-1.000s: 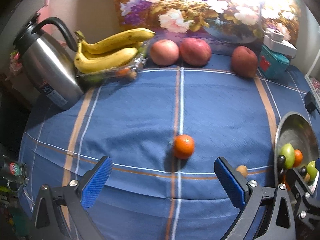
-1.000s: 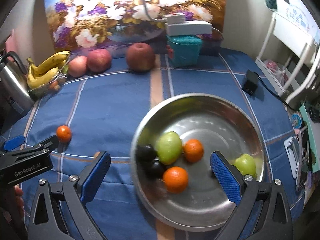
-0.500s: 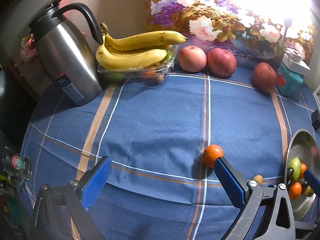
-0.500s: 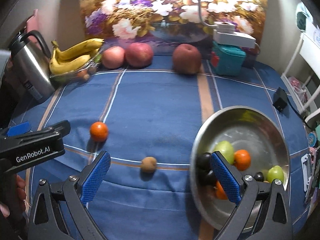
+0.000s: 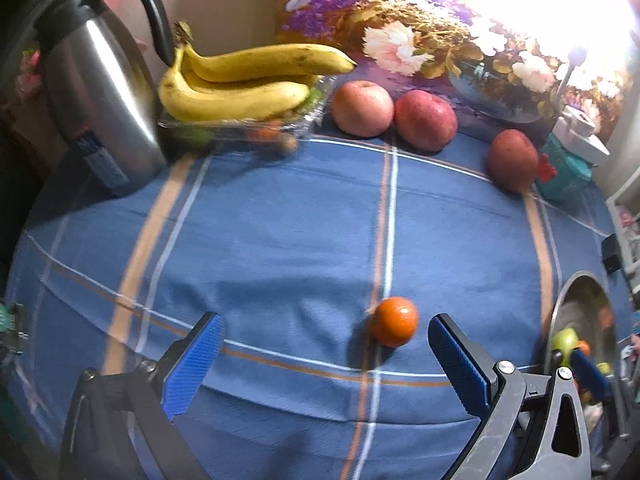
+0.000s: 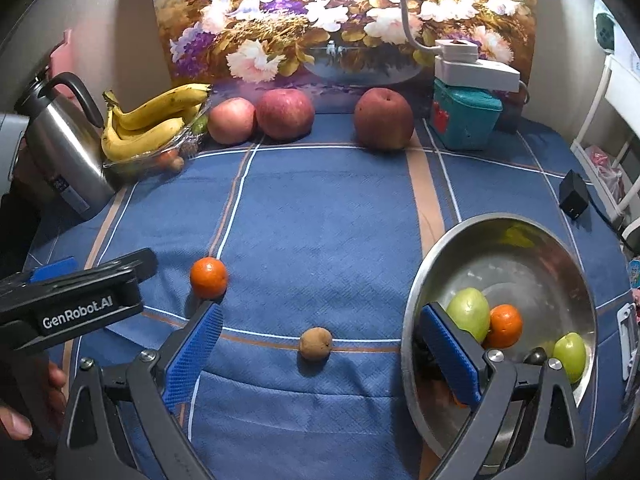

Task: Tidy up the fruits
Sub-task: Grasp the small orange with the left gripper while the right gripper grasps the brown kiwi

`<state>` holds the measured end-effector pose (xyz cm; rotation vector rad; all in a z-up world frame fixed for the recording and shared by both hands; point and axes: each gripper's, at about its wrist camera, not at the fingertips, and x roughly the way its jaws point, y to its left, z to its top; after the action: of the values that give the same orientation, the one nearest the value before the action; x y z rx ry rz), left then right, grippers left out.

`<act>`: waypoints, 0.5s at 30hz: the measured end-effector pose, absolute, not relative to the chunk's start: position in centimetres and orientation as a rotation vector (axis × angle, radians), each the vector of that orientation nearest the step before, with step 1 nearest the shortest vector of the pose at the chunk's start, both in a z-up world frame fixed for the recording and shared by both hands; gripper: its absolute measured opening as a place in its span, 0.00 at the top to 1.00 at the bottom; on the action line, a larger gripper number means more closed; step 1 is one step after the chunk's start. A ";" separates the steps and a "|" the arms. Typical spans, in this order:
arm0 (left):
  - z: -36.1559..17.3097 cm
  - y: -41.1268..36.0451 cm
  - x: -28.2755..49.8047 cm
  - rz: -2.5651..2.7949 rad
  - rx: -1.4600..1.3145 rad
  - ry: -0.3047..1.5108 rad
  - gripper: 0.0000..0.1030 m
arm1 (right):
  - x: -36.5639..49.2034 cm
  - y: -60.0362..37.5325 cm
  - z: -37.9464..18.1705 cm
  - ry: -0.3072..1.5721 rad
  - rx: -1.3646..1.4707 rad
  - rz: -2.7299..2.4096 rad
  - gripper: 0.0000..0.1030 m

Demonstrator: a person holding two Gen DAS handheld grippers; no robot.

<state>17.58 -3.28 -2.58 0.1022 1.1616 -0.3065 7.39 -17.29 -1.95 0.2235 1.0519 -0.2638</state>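
Note:
A small orange (image 5: 393, 321) (image 6: 208, 277) lies on the blue checked cloth, just ahead of my open left gripper (image 5: 326, 354) and nearer its right finger. My right gripper (image 6: 320, 344) is open too, and a small brown fruit (image 6: 315, 343) lies on the cloth between its fingers. At the right stands a steel bowl (image 6: 516, 236) (image 5: 576, 292) with a green fruit (image 6: 469, 313), an orange (image 6: 505, 326), another green fruit (image 6: 570, 356) and dark fruits partly hidden behind the right finger. Three apples (image 6: 285, 113) line the back. Bananas (image 5: 240, 84) rest on a clear tray.
A steel thermos jug (image 5: 100, 92) stands at the back left. A teal box (image 6: 466, 120) with a white device on top is at the back right, a black adapter (image 6: 574, 194) near the right edge. A flower painting (image 6: 344, 16) backs the table. A hand (image 6: 16, 420) holds the left gripper.
The left gripper has shifted so the orange now lies between its fingers rather than behind the right one. The right gripper has moved left, bringing the brown fruit between its fingers.

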 end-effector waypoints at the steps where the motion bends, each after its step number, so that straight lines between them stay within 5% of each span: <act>1: -2.8 -3.5 17.7 -0.315 0.100 1.164 0.00 | 7.5 -17.2 -2.1 1.055 0.221 -0.259 0.09; 6: -4.3 -4.5 18.3 -0.354 0.084 1.189 0.03 | 8.1 -16.9 -3.9 1.093 0.225 -0.238 0.28; 15: -6.4 -6.3 18.6 -0.423 0.085 1.236 0.28 | 8.6 -17.8 -6.6 1.162 0.263 -0.245 0.45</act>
<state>18.62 -6.31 -6.37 0.0845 1.2360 -0.4230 8.58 -17.76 -6.62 0.2630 1.1622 -0.2451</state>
